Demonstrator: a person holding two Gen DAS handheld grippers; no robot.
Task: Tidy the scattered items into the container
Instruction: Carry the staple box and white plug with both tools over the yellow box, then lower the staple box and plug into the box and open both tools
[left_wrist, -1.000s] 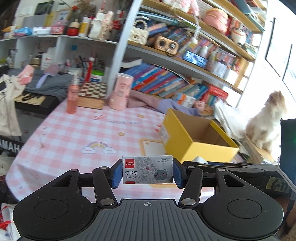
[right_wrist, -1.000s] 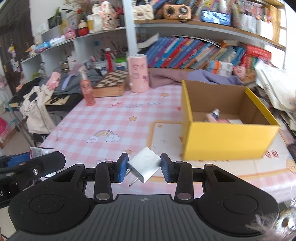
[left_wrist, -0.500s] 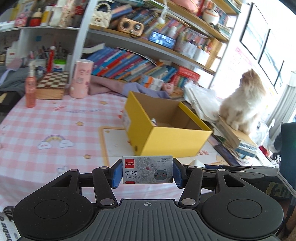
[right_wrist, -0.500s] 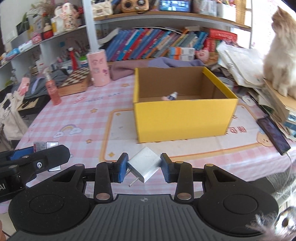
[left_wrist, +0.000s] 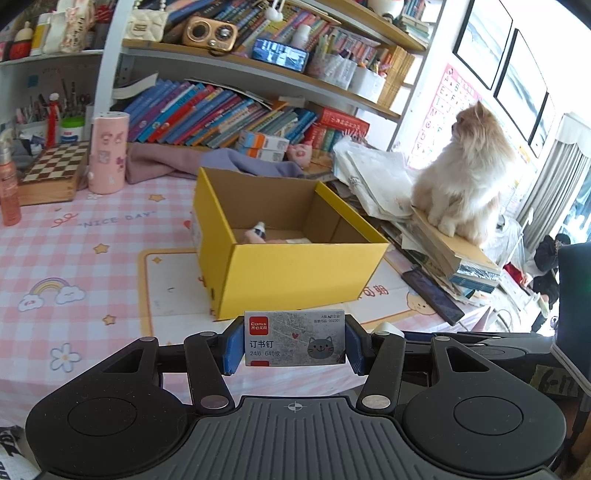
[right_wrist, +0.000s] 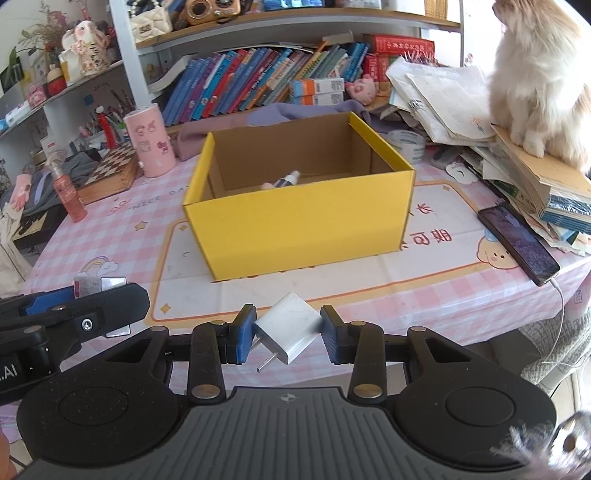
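The left hand-held gripper is clamped partway closed on a box of staples, its blue pads pressing the box's two short ends so the label with a cartoon cat faces the camera. The right hand-held gripper is closed more narrowly on a white plug adapter, held tilted between the pads with its metal prongs pointing down and to the left.

Both sit on the near side of the yellow cardboard box, which stands open on the pink checked surface. In the right wrist view the left hand-held gripper shows at the left edge, level with the box's near left corner. Inside the box, near its back wall, lies a small bottle with a white cap beside something pink.

To the right of the box a black phone lies flat near the surface's edge, and beyond it a fluffy cream cat sits on a stack of papers and books. Behind the box to the left stand a pink cylinder and a chessboard case.
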